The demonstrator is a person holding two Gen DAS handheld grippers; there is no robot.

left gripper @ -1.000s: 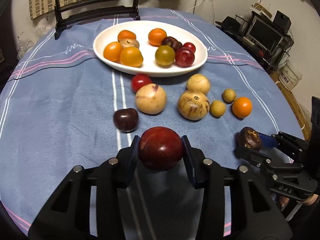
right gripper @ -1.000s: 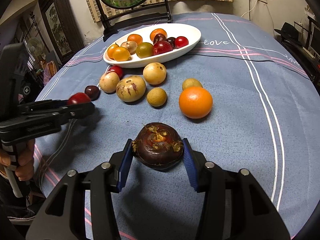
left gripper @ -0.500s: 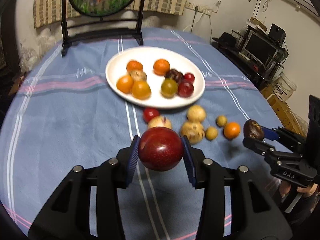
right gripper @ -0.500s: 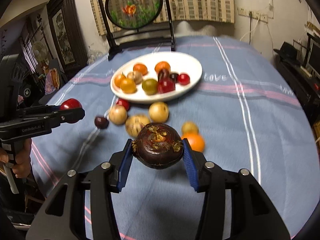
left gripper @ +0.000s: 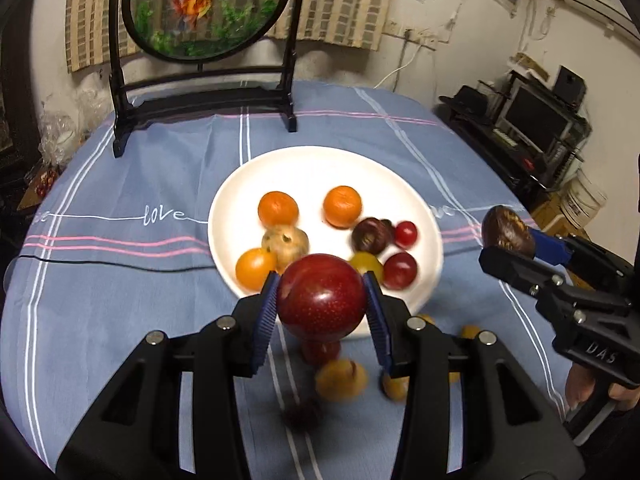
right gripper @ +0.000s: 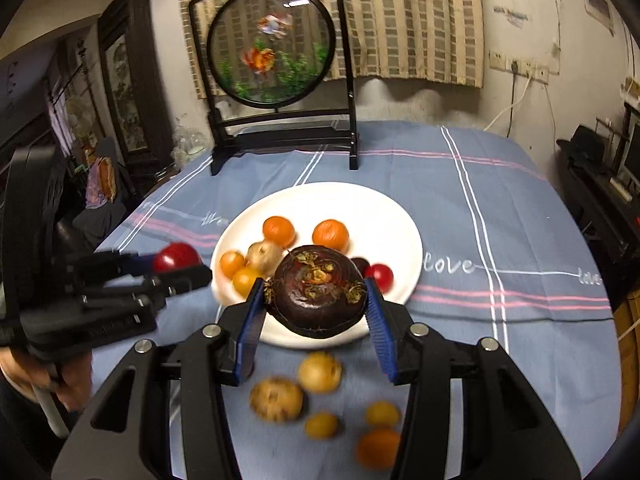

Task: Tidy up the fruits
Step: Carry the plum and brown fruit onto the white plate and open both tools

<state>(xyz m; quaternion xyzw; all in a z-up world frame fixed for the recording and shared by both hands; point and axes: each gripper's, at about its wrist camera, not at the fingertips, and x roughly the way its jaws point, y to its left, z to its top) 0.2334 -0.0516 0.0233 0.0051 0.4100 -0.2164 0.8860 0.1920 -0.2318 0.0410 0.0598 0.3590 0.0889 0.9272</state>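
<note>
My left gripper (left gripper: 322, 306) is shut on a red plum (left gripper: 322, 296) and holds it high above the near rim of the white plate (left gripper: 320, 168). My right gripper (right gripper: 316, 302) is shut on a dark purple mangosteen (right gripper: 316, 294), also raised over the plate's (right gripper: 360, 208) near edge. The plate holds several oranges, plums and other small fruits. The right gripper with the mangosteen (left gripper: 506, 232) shows in the left wrist view. The left gripper with the plum (right gripper: 176, 258) shows in the right wrist view.
Several loose fruits lie on the blue tablecloth below the grippers: yellow-brown ones (right gripper: 276, 398), an orange (right gripper: 376, 448), a dark plum (left gripper: 300, 416). A round framed goldfish screen on a black stand (left gripper: 204, 80) stands at the table's far end.
Both grippers have risen and moved forward with their fruits, from low over the cloth to above the plate's near rim. The loose fruits now lie beneath them.
</note>
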